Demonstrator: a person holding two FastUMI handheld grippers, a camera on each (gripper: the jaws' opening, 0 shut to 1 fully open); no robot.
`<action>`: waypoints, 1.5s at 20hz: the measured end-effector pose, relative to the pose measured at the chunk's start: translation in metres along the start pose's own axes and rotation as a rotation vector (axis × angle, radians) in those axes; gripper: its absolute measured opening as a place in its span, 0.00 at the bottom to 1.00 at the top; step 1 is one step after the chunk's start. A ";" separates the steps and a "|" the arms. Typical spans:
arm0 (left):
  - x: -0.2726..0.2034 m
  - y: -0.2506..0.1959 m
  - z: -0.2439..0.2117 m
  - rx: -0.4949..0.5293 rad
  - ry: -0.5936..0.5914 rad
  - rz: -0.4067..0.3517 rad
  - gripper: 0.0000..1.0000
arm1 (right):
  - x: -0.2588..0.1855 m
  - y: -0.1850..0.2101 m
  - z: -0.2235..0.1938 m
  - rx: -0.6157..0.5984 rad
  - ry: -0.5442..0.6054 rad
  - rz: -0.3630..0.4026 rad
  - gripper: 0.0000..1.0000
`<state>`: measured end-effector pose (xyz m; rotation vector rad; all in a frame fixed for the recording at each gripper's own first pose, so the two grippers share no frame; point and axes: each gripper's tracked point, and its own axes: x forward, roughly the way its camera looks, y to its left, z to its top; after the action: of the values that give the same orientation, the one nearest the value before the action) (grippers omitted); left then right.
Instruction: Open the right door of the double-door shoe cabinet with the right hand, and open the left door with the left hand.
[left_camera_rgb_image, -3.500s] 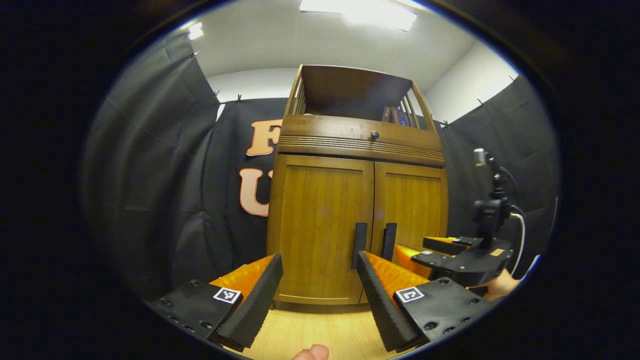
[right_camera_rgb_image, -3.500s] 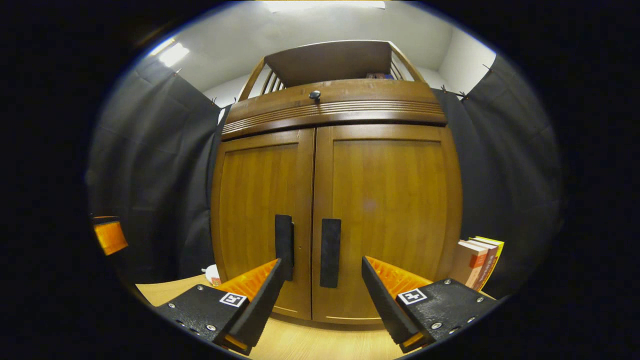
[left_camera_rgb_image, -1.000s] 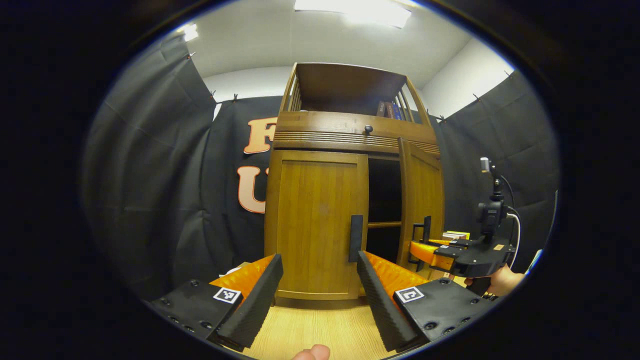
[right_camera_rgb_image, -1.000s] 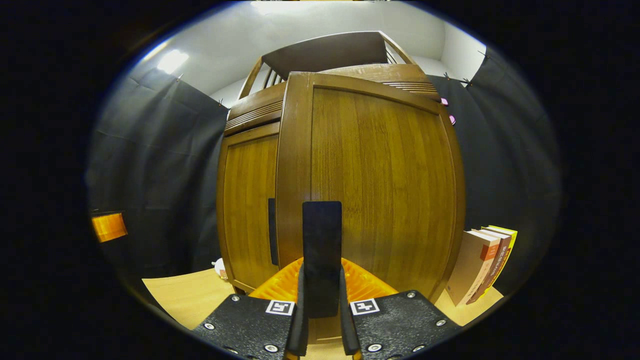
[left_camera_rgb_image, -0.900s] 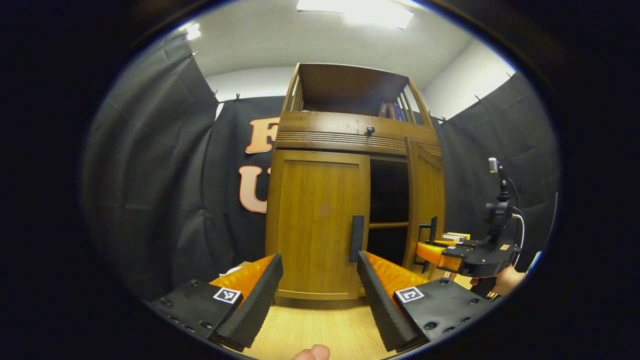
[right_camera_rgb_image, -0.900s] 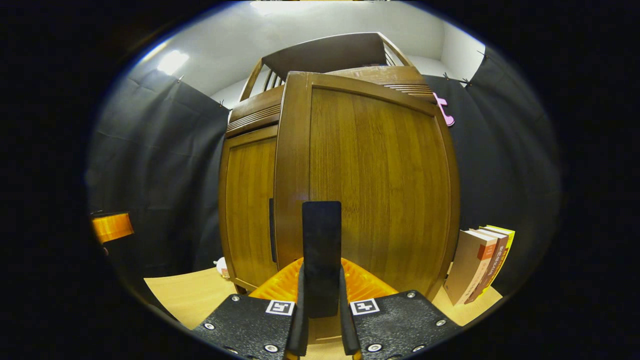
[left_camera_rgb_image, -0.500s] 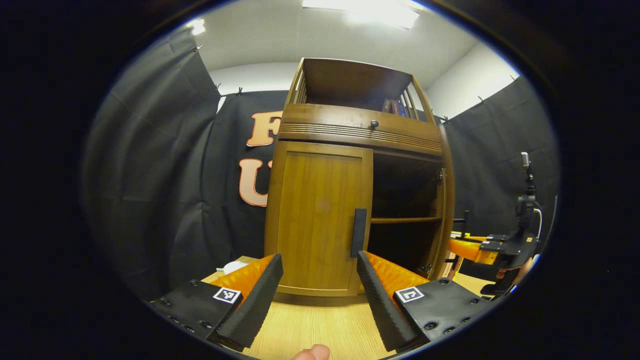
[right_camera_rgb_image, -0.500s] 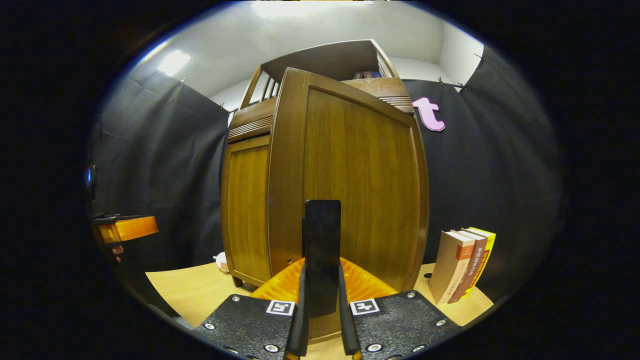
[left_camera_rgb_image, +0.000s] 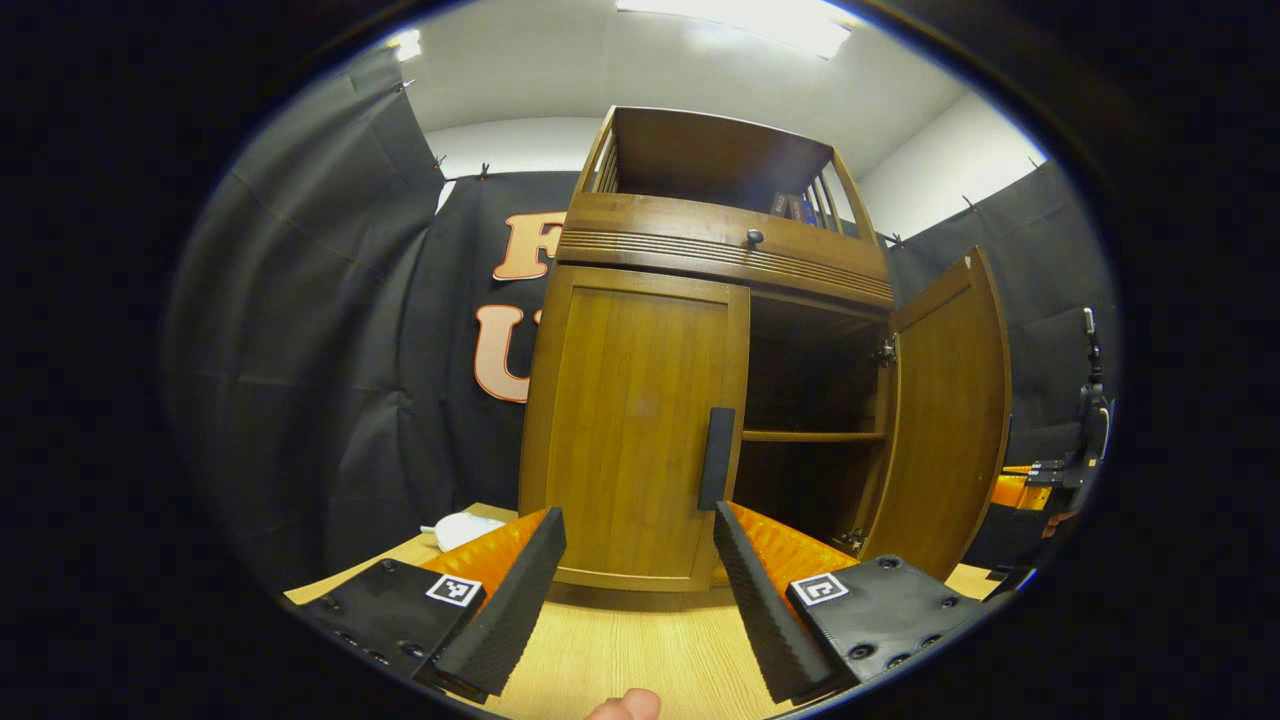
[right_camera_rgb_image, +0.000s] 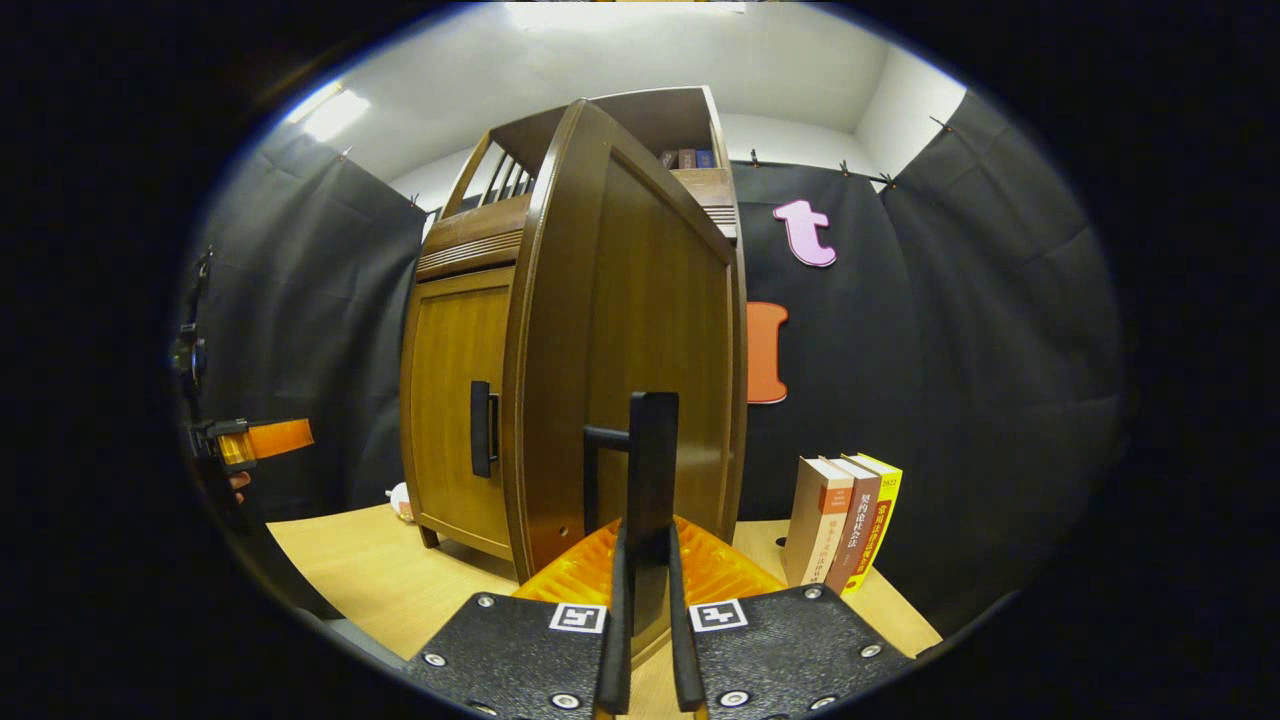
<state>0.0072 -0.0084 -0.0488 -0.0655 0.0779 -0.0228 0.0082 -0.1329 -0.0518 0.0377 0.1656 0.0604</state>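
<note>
A wooden double-door shoe cabinet (left_camera_rgb_image: 700, 260) stands on a light wood table. Its right door (left_camera_rgb_image: 945, 420) is swung wide, showing a dark inside with a shelf (left_camera_rgb_image: 812, 436). The left door (left_camera_rgb_image: 635, 420) is closed, its dark handle (left_camera_rgb_image: 716, 458) just above my left gripper (left_camera_rgb_image: 640, 570), which hangs open short of it. In the right gripper view my right gripper (right_camera_rgb_image: 645, 590) is shut on the right door's dark handle (right_camera_rgb_image: 650, 480), with the right door (right_camera_rgb_image: 620, 350) seen nearly edge-on. The left door's handle (right_camera_rgb_image: 482, 428) shows beyond it.
Three books (right_camera_rgb_image: 845, 520) stand upright on the table (right_camera_rgb_image: 380, 580) right of the open door. A small white object (left_camera_rgb_image: 455, 528) lies left of the cabinet. A drawer with a knob (left_camera_rgb_image: 754, 238) and an open shelf top the cabinet. Black cloth walls surround the booth.
The right gripper closed on the right handle and pulled that door from closed to wide open, swinging rightward. The left gripper stayed open in front of the left door.
</note>
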 end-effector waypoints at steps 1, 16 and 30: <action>0.001 0.001 -0.001 0.003 0.001 0.000 0.94 | -0.004 -0.008 0.000 -0.006 0.002 -0.013 0.14; 0.008 0.007 -0.013 0.026 0.006 0.011 0.96 | -0.017 -0.101 0.001 0.062 -0.039 0.003 0.02; 0.010 0.018 -0.024 0.016 0.007 0.015 0.99 | -0.059 -0.079 0.014 -0.058 -0.013 -0.050 0.04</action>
<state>0.0160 0.0077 -0.0744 -0.0491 0.0851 -0.0086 -0.0429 -0.2158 -0.0321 -0.0239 0.1515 0.0152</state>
